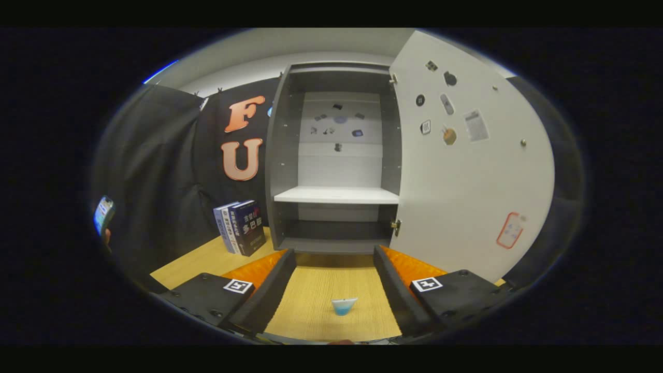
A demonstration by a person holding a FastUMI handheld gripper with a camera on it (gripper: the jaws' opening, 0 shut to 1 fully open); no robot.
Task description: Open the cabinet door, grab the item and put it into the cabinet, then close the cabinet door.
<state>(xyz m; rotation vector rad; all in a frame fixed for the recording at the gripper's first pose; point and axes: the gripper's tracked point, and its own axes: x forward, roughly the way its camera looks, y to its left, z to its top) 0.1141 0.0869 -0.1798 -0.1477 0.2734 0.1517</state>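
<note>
The grey cabinet (335,155) stands on the wooden table straight ahead of my fingers, its white door (466,171) swung wide open to the right. Inside, a white shelf (336,195) is bare and the lower compartment is dark. A small white-and-blue item (344,305) lies on the table between my two fingers, close to their base, touching neither. My gripper (335,255) is open, its fingertips a short way in front of the cabinet's bottom edge.
Two upright books (241,227) lean at the cabinet's left side on the table (207,259). Stickers and small magnets dot the door's inner face. A hand holding a phone (103,213) is at the far left. Black cloth walls the booth.
</note>
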